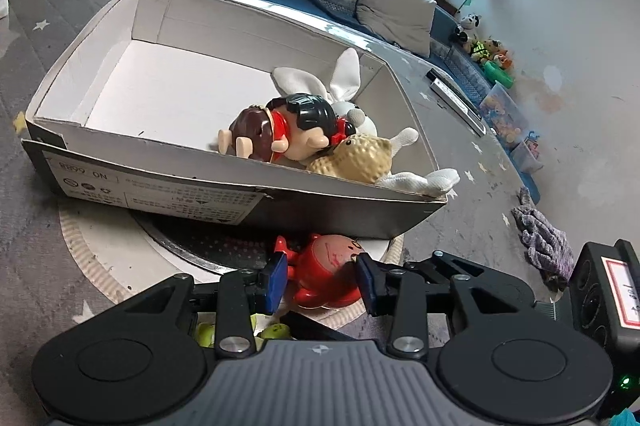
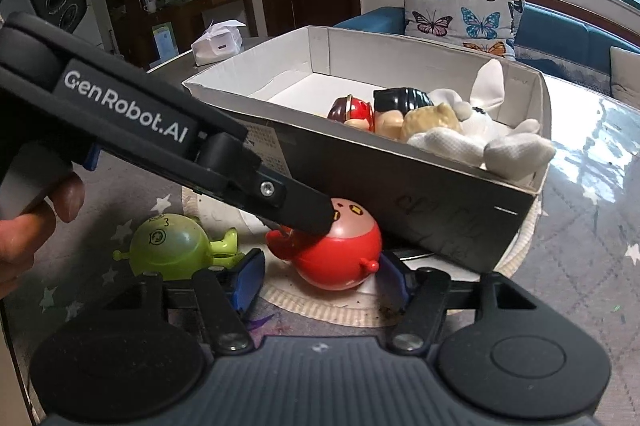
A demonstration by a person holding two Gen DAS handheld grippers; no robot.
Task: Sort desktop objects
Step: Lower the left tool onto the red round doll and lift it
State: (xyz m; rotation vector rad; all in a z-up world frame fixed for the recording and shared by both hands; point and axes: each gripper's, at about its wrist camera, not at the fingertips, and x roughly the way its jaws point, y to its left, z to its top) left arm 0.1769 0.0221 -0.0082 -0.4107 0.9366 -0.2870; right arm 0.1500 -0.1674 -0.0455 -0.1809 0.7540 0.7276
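Red plastic figure point(image 1: 330, 276) lies on its side on the desk point(image 1: 36, 226), against the near wall of the cardboard box point(image 1: 160, 186). The left claw point(image 1: 322, 280) brackets it, fingers at either flank and about touching, though whether it grips I cannot tell. The right claw point(image 2: 320, 280) sits spread just before it. The green figure point(image 2: 172, 246) lies beside, toward the left claw.

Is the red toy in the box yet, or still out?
Out. The red toy lies on the table beside the box, between the left gripper pads.
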